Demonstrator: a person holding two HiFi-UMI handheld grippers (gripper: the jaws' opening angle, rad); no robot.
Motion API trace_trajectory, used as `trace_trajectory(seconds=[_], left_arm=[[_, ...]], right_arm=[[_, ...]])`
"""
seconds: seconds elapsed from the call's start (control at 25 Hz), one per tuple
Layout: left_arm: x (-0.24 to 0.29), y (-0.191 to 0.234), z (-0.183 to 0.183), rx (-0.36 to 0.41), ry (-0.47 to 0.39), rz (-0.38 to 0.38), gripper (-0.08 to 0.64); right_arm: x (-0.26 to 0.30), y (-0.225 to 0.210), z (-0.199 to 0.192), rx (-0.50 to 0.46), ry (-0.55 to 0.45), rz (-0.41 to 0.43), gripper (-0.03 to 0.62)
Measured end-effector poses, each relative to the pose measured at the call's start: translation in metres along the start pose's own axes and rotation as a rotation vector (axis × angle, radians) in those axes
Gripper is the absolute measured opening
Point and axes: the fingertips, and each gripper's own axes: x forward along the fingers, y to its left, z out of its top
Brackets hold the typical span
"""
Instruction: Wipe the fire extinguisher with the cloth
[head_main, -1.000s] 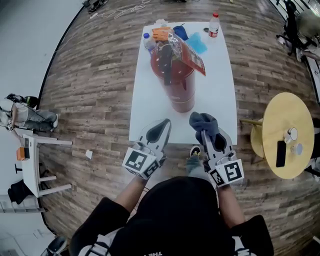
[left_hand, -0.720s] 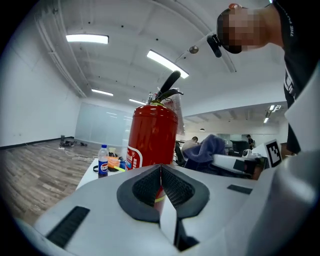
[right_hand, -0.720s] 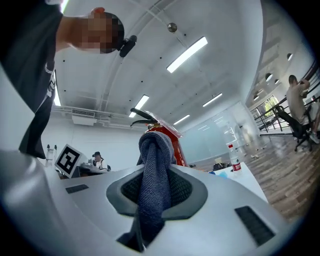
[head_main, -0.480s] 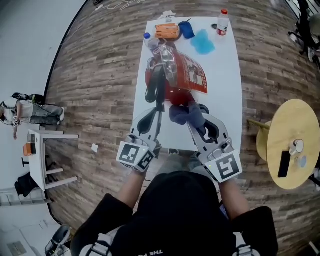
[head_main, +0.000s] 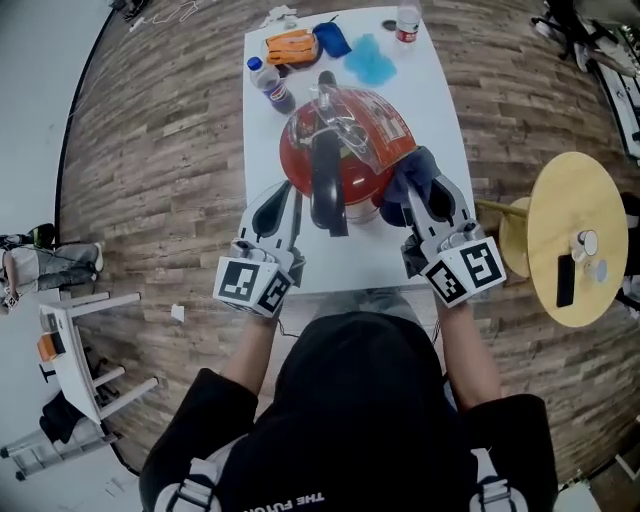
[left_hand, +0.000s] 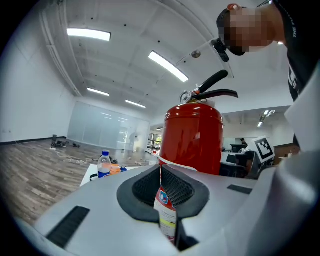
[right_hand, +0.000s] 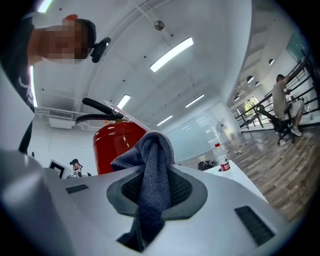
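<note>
Head view: right gripper (head_main: 418, 192) pinches the cloth (head_main: 416, 168) just beside the fire extinguisher (head_main: 298, 160); left gripper (head_main: 277, 208) nips its tag (left_hand: 165, 212). I'd press the cloth flat on the red shell.

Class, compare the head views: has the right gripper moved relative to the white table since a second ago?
Yes. The right gripper, shut on the cloth, went forward from the near edge of the table up beside the fire extinguisher.

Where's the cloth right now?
In the head view, the cloth is pinched in the right gripper, at the right of the red extinguisher on the white table; the left gripper pinches the extinguisher's tag on the other side.
</note>
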Motion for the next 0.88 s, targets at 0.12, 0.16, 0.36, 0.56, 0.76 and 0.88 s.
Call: trace_trajectory(seconds=[0.12,0.16,0.36,0.56,0.76,0.88], left_arm=[[0.012,0.008,0.002,-0.015,-0.002,-0.046,0.026],[0.016,0.009,0.004,-0.015,-0.004,-0.063,0.026],[0.022,0.009,0.011,-0.009,-0.02,-0.131,0.026],[0.022,0.006,0.019,-0.008,-0.044,-0.182,0.026],[0.016,-0.001,0.018,0.016,-0.038,-0.242,0.026],[0.012,-0.001,0.019,0.017,-0.037,-0.27,0.026]], right_arm=[[-0.002,0.015,0.02,-0.063,-0.034,-0.036,0.071],[-0.004,0.027,0.029,-0.1,-0.054,-0.036,0.071],[-0.01,0.091,0.053,-0.311,-0.093,0.02,0.071],[-0.006,0.091,0.067,-0.363,-0.062,0.068,0.074],[0.006,0.055,0.084,-0.363,-0.029,-0.025,0.072],[0.019,0.032,0.074,-0.375,0.086,-0.093,0.072]])
